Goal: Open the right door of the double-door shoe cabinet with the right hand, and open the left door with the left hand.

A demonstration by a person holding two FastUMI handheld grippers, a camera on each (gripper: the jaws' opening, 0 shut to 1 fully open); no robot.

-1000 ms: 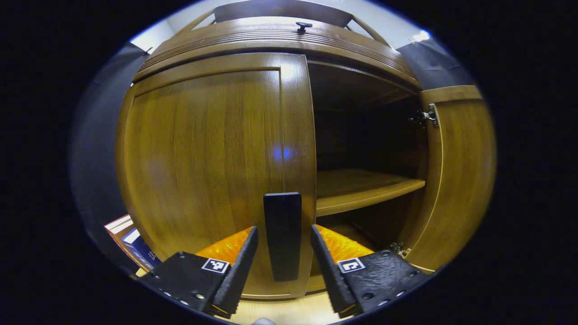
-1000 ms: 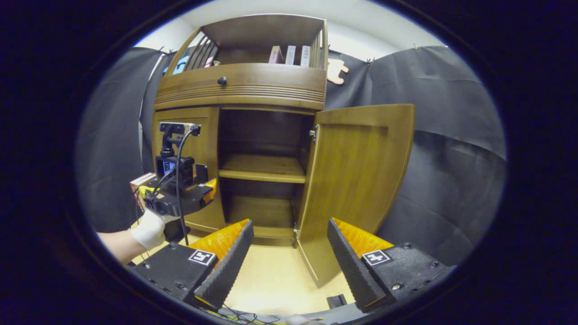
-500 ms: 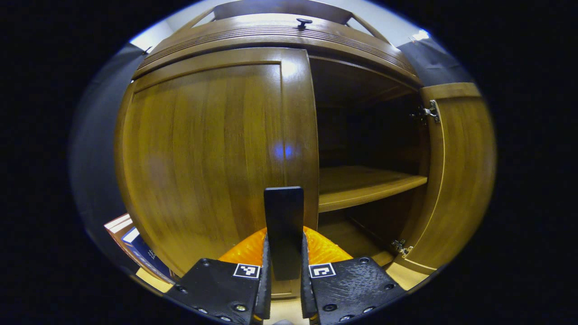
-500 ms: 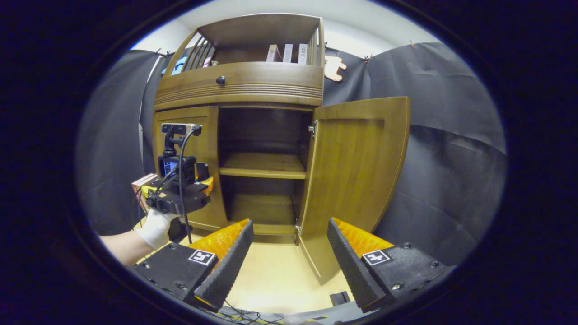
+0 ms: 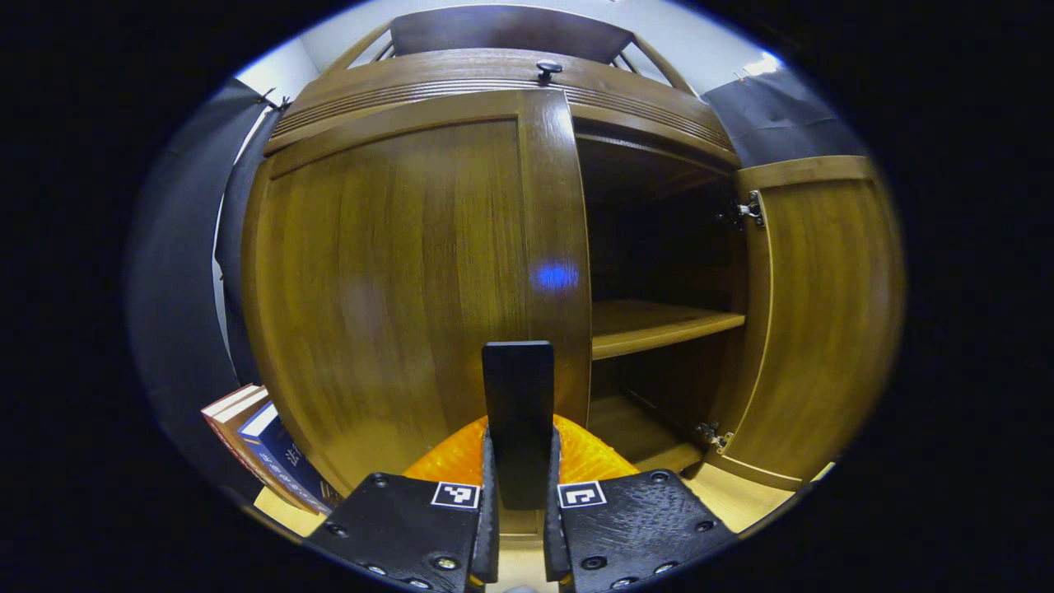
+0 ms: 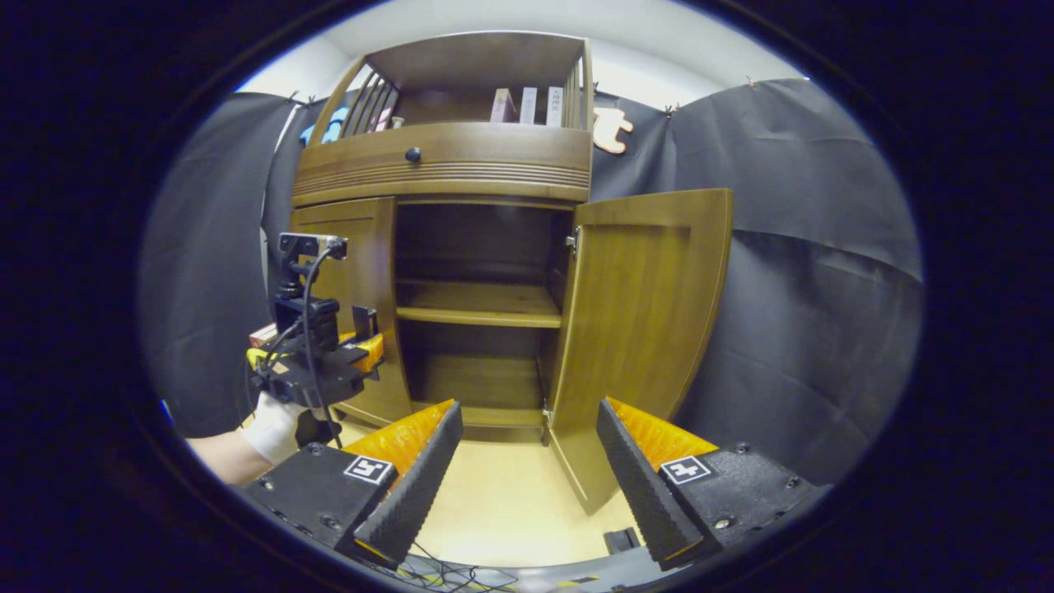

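With the right door [image 6: 646,329] swung wide and your right gripper [image 6: 527,473] jaws apart, your left gripper [image 5: 517,527] clamps the left door's handle [image 5: 517,412] at 6 o'clock: pull it outward.

One shoe cabinet [image 6: 461,165] with two doors: one left door [image 5: 395,280], one right door [image 6: 646,329]. One drawer knob [image 6: 412,154]. Two claws: left claw [image 5: 517,527], right claw [image 6: 527,469]. Perhaps three books [image 5: 263,449] at lower left, partly hidden.
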